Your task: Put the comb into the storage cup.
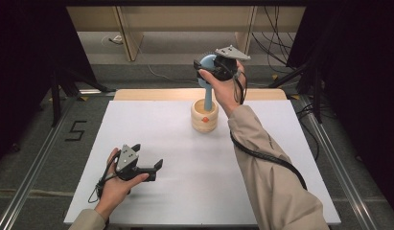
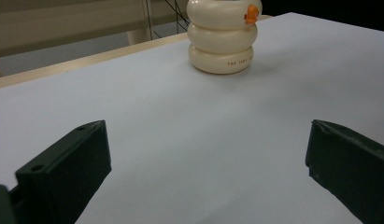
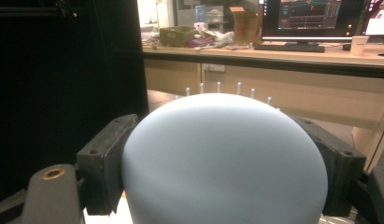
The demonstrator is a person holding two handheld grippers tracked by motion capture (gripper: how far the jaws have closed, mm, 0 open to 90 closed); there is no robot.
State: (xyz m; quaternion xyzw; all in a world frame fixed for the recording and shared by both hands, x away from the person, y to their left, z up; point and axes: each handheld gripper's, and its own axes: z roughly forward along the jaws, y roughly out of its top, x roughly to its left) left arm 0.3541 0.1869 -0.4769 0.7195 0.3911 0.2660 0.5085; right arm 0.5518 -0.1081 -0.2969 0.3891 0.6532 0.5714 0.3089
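Observation:
A light blue hairbrush (image 1: pixel 208 81) stands upright with its handle down in a cream ribbed holder (image 1: pixel 204 117) at the far middle of the white table (image 1: pixel 185 191). My right gripper (image 1: pixel 211 67) is shut on the brush's rounded head (image 3: pixel 222 158), its black jaws pressing both sides; white bristle tips show behind the head. The holder (image 2: pixel 223 39) has a small orange mark near its rim. My left gripper (image 1: pixel 158 170) rests low over the near left of the table, open, with bare table between its jaws.
Black curtains flank the table on both sides. Cables lie on the floor beyond the far edge, and wooden furniture legs stand behind. A desk with monitors and boxes (image 3: pixel 245 21) shows far off in the right gripper view.

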